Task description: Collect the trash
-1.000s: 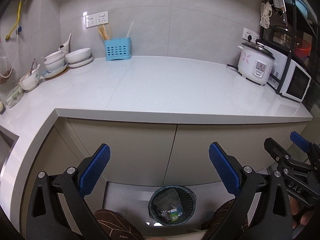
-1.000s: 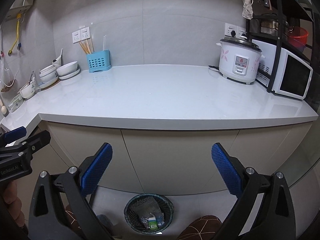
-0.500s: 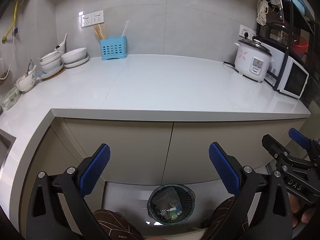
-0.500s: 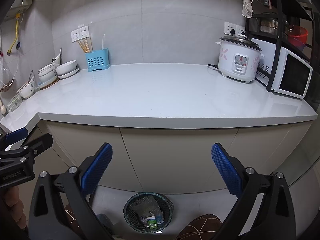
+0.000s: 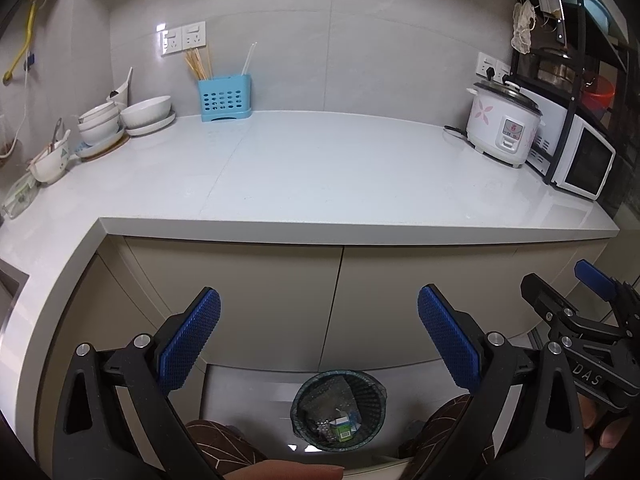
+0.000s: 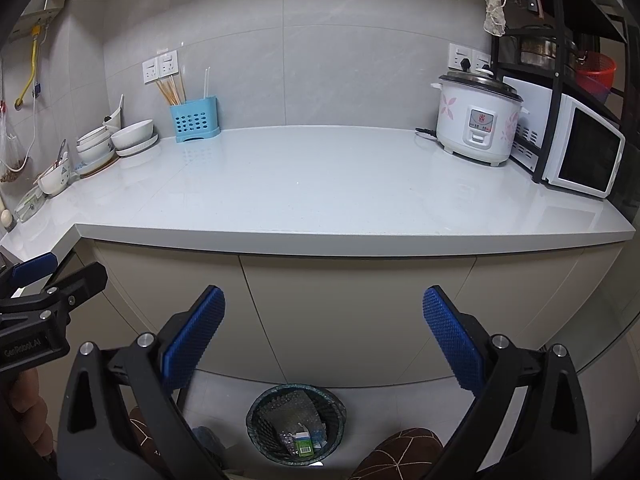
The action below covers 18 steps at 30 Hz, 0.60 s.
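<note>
Both claws hung wide and empty before the cabinet. The trash (image 6: 301, 442) lay in the mesh wastebasket (image 5: 339, 410) on the floor, at six o'clock below the left gripper (image 5: 319, 336) and the right gripper (image 6: 324, 338), about equally near each. The countertop (image 6: 320, 184) at twelve o'clock showed no loose litter.

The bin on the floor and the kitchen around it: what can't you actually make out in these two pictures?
- Bin, both views: a small green carton shows, but its print is too small to read; what lies beneath the bubble wrap is hidden.
- Floor beside the bin: covered by the left gripper, right gripper and brown slippers.
- Sink, left wrist view: cut off by the edge.
- Shelf rack: too dark and cut off to make out.
</note>
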Each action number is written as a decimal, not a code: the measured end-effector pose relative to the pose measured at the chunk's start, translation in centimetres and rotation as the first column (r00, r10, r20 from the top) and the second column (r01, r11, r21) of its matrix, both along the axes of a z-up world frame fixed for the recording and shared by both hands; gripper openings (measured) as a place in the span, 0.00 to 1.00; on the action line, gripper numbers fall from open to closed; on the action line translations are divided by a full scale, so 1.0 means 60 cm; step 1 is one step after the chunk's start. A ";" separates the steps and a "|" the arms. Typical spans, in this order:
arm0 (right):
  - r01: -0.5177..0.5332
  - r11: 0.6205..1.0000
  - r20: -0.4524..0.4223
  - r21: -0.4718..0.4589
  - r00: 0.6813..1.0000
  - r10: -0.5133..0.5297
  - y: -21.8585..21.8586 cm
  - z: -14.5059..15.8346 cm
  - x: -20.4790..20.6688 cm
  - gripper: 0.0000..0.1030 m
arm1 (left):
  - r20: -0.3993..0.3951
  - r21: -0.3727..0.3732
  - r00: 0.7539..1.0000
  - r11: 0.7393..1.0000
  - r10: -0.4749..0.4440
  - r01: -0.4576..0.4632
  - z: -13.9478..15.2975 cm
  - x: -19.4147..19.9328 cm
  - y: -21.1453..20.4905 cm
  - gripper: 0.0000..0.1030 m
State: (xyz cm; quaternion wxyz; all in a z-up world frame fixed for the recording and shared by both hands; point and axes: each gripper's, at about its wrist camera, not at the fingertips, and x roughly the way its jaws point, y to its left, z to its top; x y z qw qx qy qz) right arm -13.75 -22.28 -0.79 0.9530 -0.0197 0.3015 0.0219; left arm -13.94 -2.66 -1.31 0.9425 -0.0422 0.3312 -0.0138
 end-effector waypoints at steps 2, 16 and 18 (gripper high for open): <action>0.000 1.000 -0.001 0.000 1.000 0.000 0.000 -0.001 0.000 0.93 | -0.001 -0.001 1.000 1.000 -0.002 0.002 -0.001 0.001 0.000 0.94; 0.000 1.000 -0.001 -0.001 1.000 0.000 0.000 -0.004 -0.002 0.93 | -0.002 -0.001 1.000 1.000 -0.003 0.003 -0.004 0.006 -0.006 0.94; 0.000 1.000 -0.001 -0.001 1.000 0.000 0.002 -0.004 -0.001 0.93 | -0.008 -0.002 1.000 1.000 -0.008 0.008 -0.005 0.007 -0.006 0.94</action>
